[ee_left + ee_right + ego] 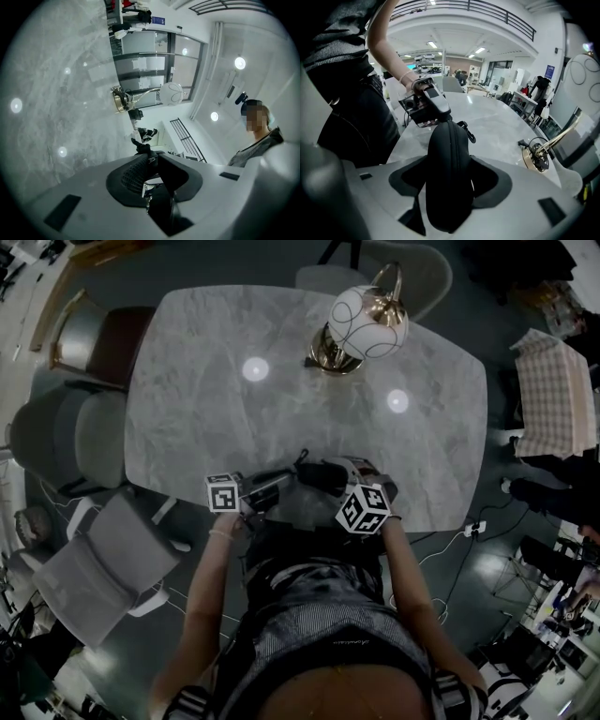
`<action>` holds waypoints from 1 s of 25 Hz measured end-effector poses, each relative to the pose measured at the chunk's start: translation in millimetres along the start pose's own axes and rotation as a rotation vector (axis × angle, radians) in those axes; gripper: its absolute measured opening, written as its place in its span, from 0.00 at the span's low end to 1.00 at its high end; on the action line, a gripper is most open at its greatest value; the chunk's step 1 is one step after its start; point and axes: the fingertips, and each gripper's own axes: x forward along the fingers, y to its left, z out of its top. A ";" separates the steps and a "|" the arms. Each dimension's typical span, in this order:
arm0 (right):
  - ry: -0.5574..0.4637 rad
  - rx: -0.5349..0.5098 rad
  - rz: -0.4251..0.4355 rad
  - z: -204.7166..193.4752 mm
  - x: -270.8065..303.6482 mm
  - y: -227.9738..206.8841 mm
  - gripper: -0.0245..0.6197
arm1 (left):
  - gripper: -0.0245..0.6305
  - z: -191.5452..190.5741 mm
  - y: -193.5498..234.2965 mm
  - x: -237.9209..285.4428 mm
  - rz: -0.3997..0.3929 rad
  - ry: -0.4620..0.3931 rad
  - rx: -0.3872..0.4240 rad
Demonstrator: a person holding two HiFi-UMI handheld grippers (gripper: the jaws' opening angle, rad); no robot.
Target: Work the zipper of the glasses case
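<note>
A black zippered glasses case (449, 187) is clamped between the jaws of my right gripper (451, 161), with its zipper seam facing up. In the head view the glasses case (322, 473) hovers at the near edge of the marble table (281, 409), and the right gripper (335, 480) comes in from the right. My left gripper (437, 115) meets the case's far end, beside a black clip strap (467, 131). In its own view the left gripper (150, 161) has its tips pinched together on the small zipper pull (149, 200), which is mostly hidden.
A globe lamp (367, 322) on a brass base (332, 354) stands at the table's far side. Grey chairs (67, 439) crowd the left of the table. A checked cloth (553, 390) lies to the right, and a power strip (473, 528) lies on the floor.
</note>
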 end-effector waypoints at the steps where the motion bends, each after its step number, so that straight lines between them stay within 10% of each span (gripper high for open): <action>1: 0.004 0.001 0.002 -1.5 0.5 0.2 0.53 | 0.14 2.0 -0.5 -1.3 -0.014 -0.022 -0.015; 12: 0.023 0.007 0.017 -3.9 7.1 5.1 0.53 | 0.13 -2.2 9.2 4.1 0.021 -0.004 -0.028; 25: 0.168 -0.077 0.020 -17.3 33.6 15.1 0.52 | 0.05 -15.0 40.9 -6.9 0.241 0.120 0.023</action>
